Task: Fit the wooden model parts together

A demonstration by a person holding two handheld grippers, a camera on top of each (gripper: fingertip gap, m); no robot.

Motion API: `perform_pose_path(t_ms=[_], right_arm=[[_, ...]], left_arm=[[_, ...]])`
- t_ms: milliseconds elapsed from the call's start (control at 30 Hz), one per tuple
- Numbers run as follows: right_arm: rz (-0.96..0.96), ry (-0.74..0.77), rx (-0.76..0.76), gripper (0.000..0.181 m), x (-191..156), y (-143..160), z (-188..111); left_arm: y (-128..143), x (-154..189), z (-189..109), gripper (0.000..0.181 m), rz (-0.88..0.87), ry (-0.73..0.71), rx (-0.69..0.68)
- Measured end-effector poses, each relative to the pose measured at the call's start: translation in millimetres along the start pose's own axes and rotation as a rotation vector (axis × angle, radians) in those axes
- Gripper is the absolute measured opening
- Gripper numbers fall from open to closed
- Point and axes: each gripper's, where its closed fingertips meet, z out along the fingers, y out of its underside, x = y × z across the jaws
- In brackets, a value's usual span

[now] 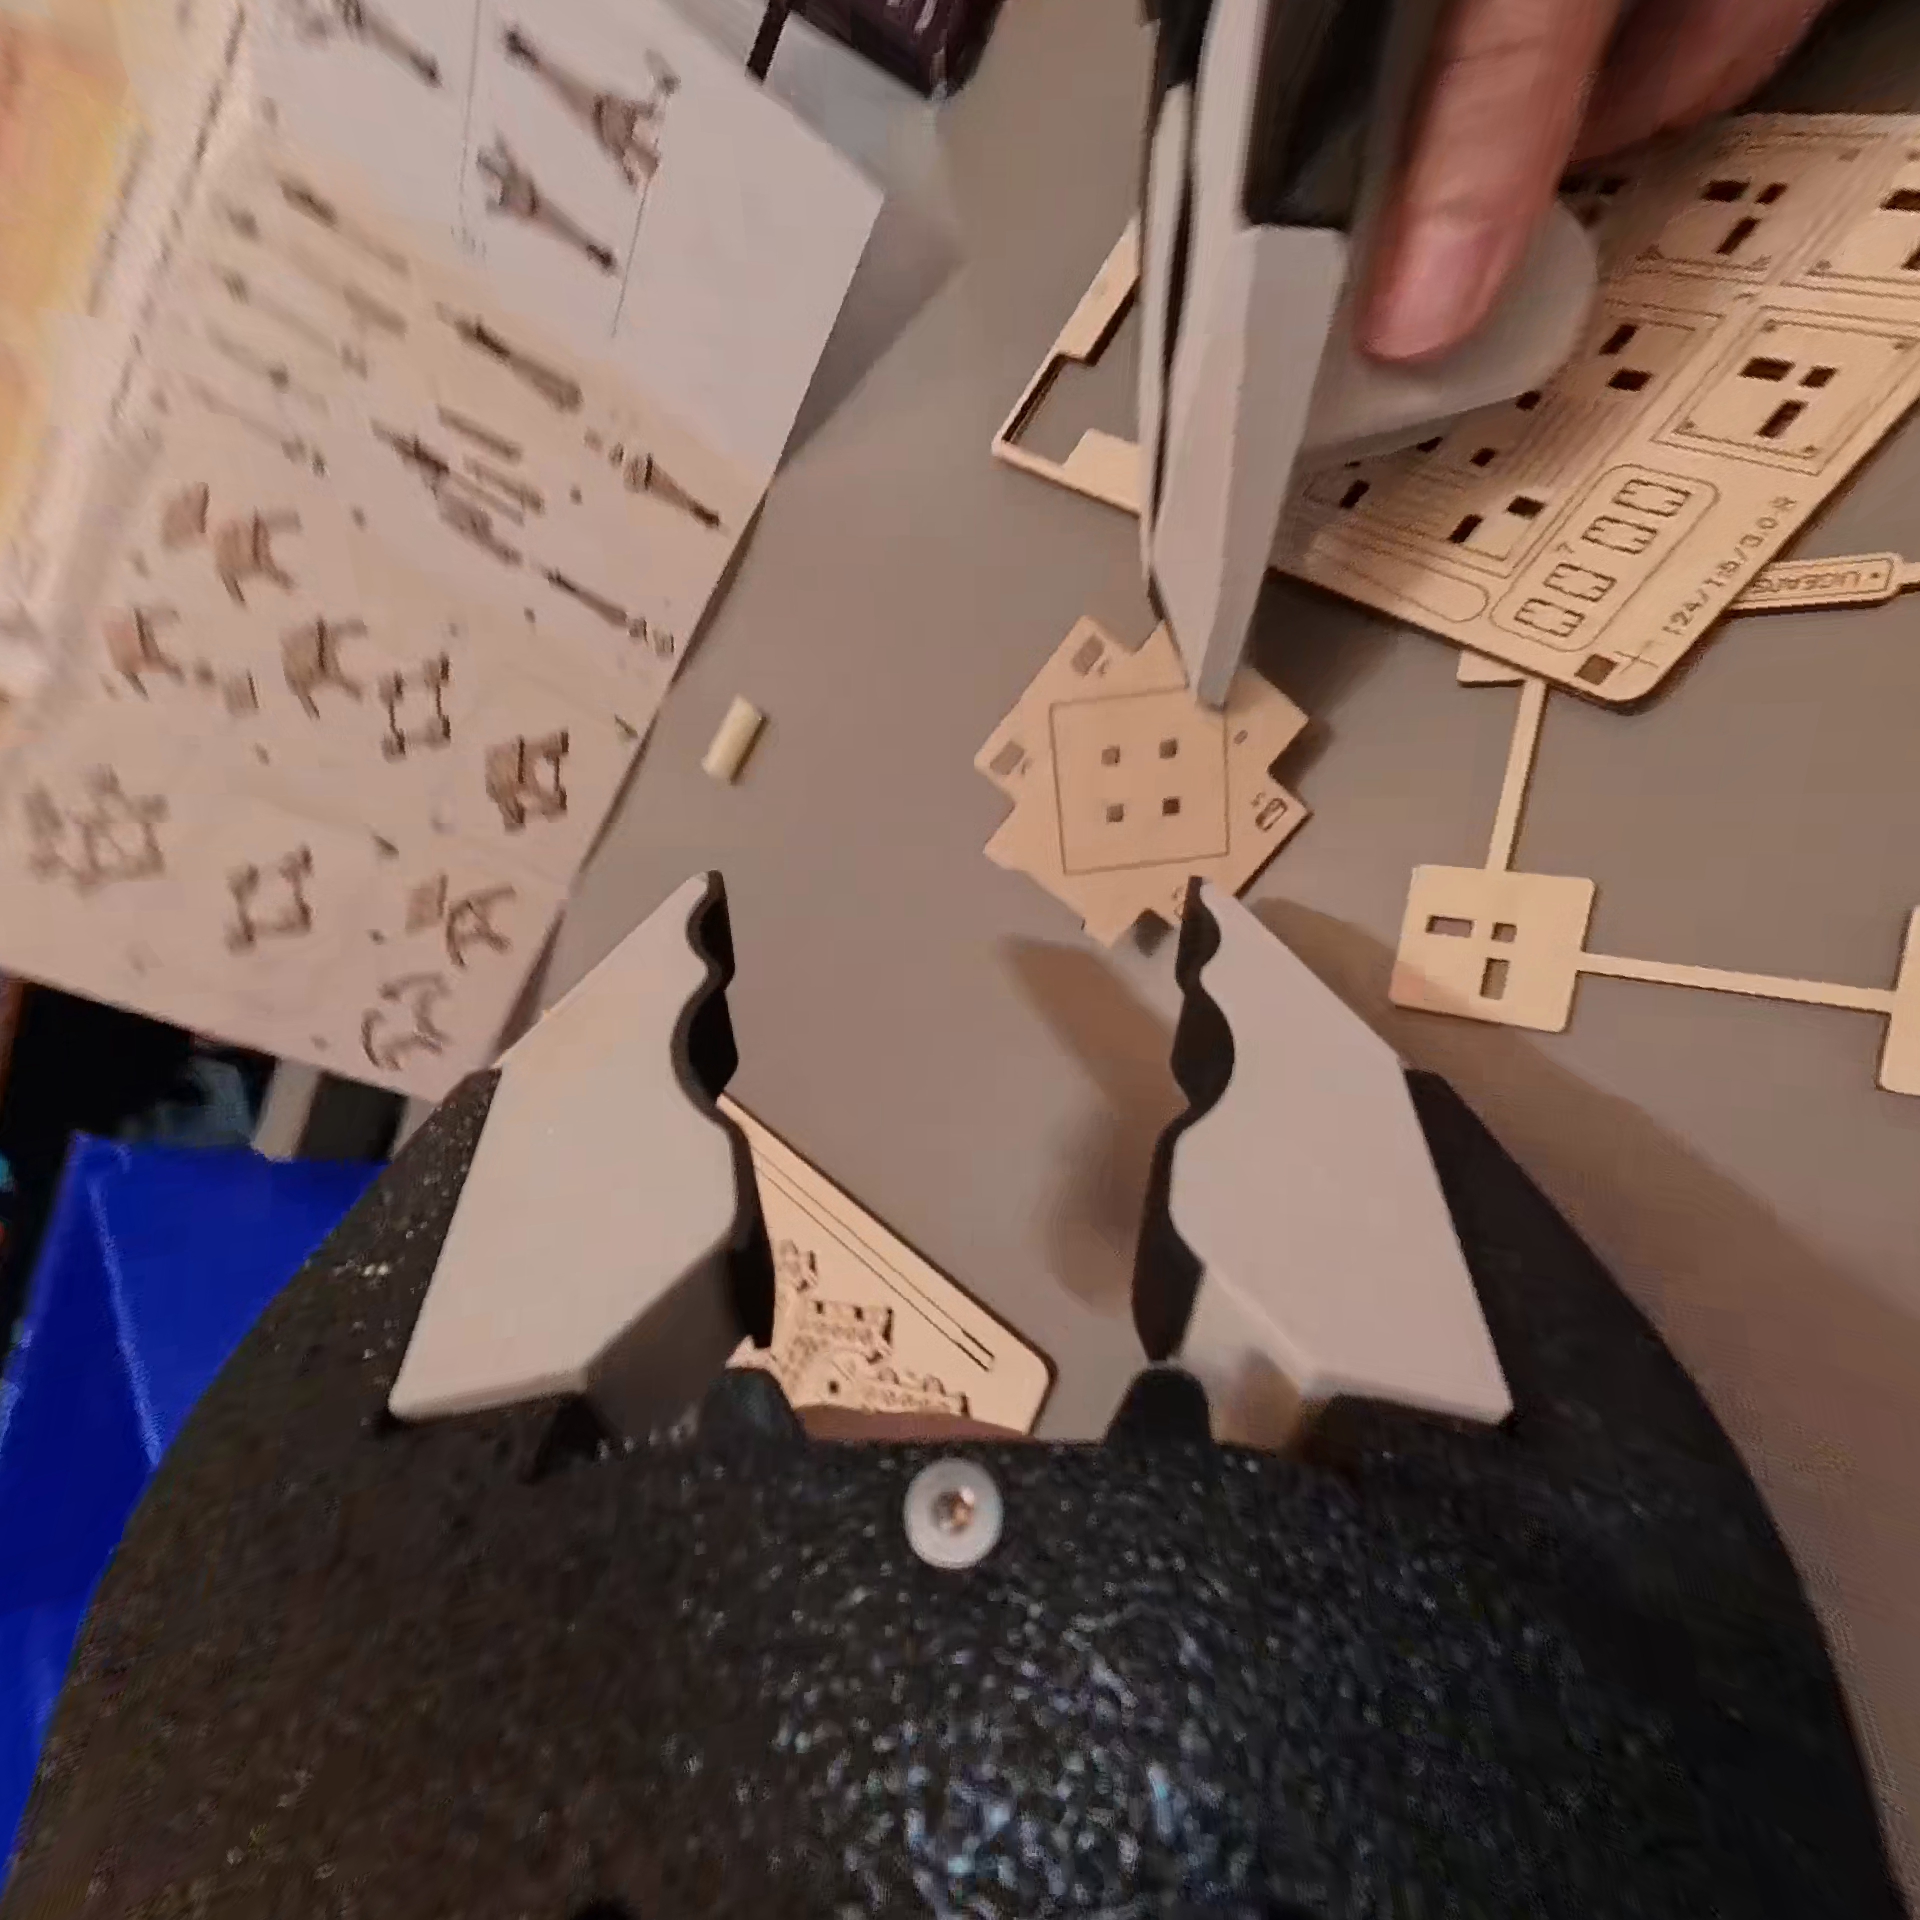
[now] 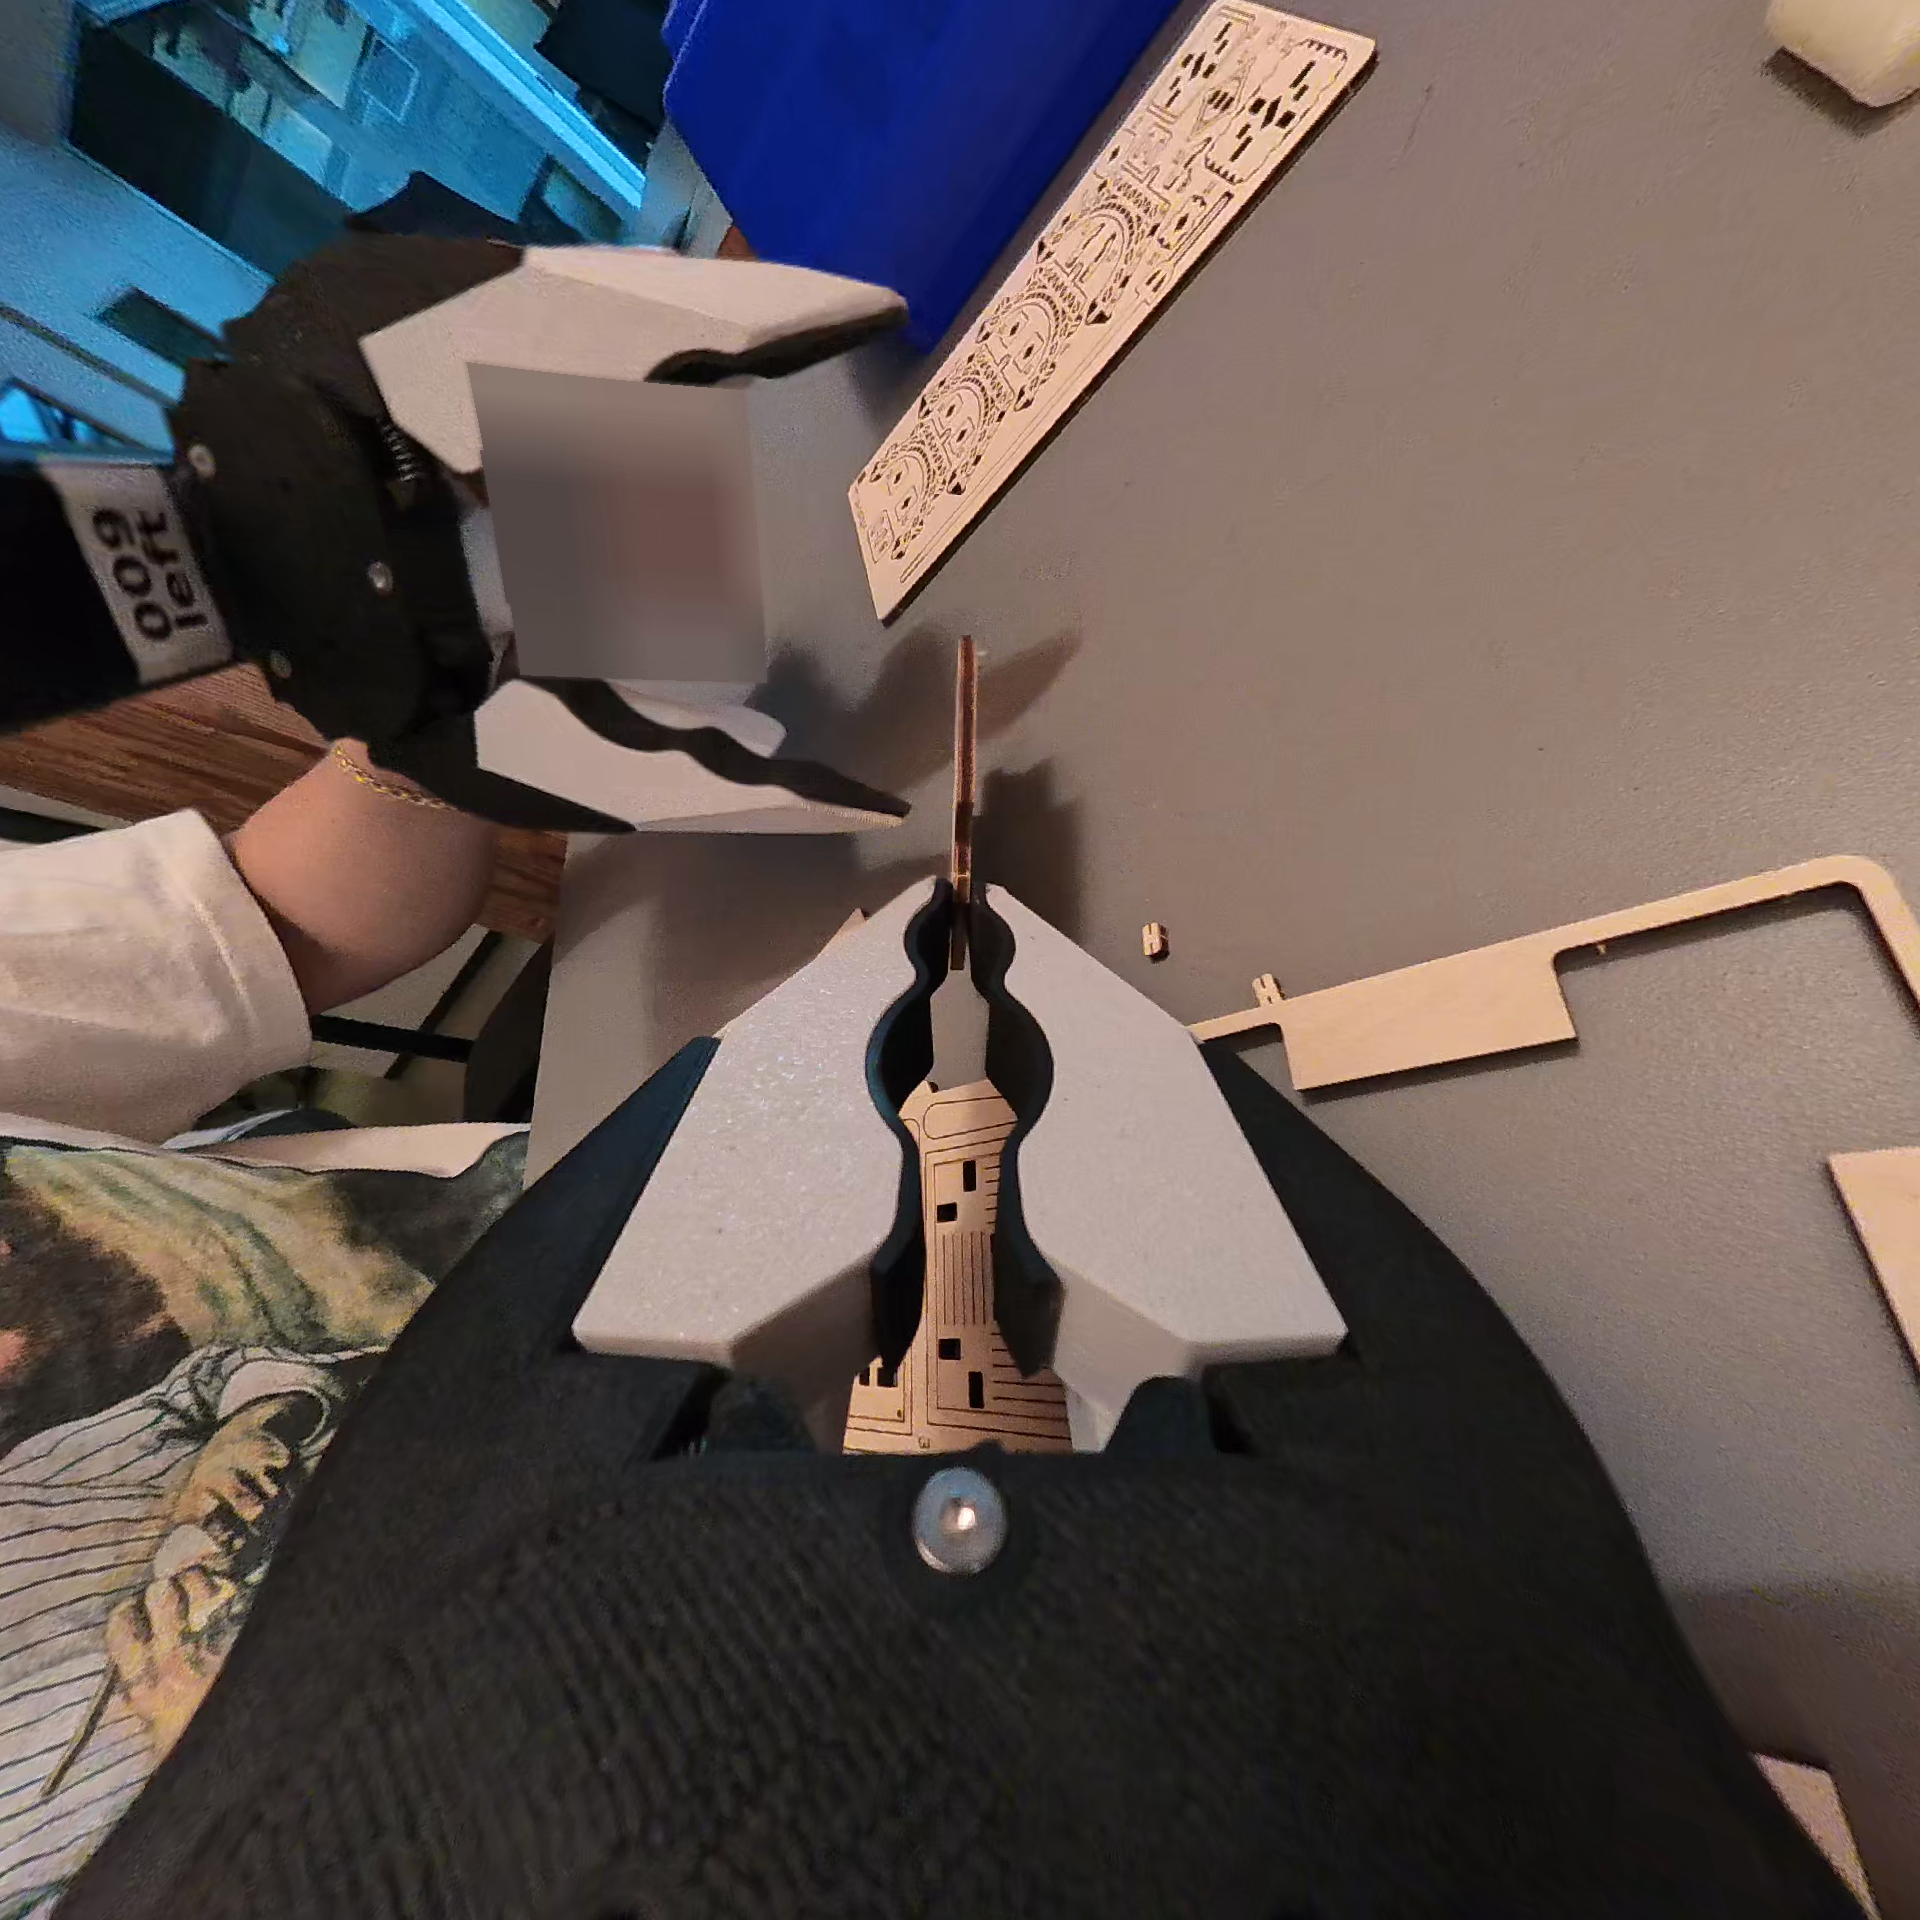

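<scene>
Both grippers share one build: a speckled black body, a single silver screw at its centre, and pale grey wedge-shaped fingers lined with wavy black pads. The left gripper [image 1: 951, 909] carries a white label on its black handle and a small spring. The person wears a white sleeve [image 2: 125, 977] and a printed shirt [image 2: 208, 1382].

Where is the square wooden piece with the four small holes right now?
In the left wrist view the square wooden piece sits right of centre over the grey table, pinched at its upper edge by the right gripper, just ahead of the open left gripper.
</scene>
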Motion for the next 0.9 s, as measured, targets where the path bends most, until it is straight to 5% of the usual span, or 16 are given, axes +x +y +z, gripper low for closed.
perform_pose_path(t_ms=[600,900], right_arm=[[0.015,-0.004,-0.001,0.001,1,0,0],[0.018,-0.005,-0.001,0.001,1,0,0]], left_arm=[[-22,7,11,0.096,0.701,-0.043,-0.042],[-28,5,15,0.103,0.737,-0.008,-0.057]])
